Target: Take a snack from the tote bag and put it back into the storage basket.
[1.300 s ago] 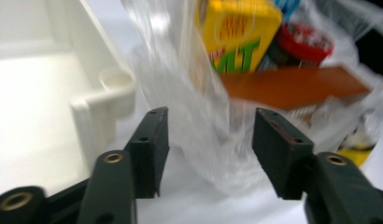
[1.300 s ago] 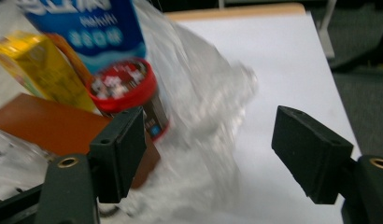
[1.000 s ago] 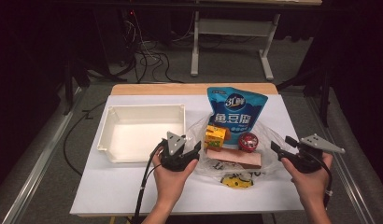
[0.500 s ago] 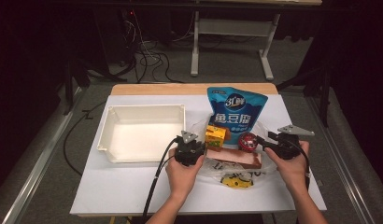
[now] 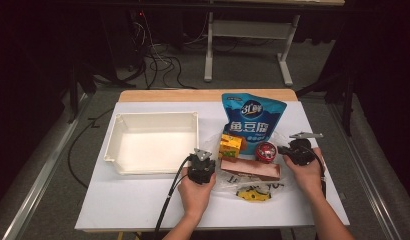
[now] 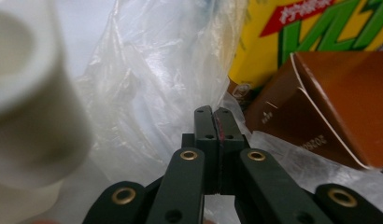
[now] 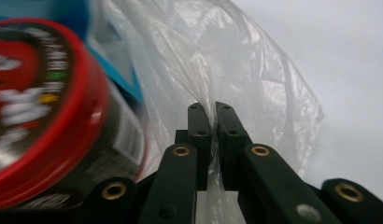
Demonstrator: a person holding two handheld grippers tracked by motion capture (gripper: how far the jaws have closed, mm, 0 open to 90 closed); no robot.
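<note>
pouch (image 5: 252,119): blue, white lettering
tray (image 5: 155,120): white
bag (image 7: 255,70): clear
can (image 5: 266,151): red lid
carton (image 5: 230,147): yellow, green
box (image 5: 253,170): brown

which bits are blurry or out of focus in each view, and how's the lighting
High view: table evenly lit, room behind dark, picture soft. Left gripper view: white tray corner a close blur; brown box and plastic bag sharper. Right gripper view: red-lidded can smeared and out of focus; bag film at the jaws crisp, table pale behind it.
</note>
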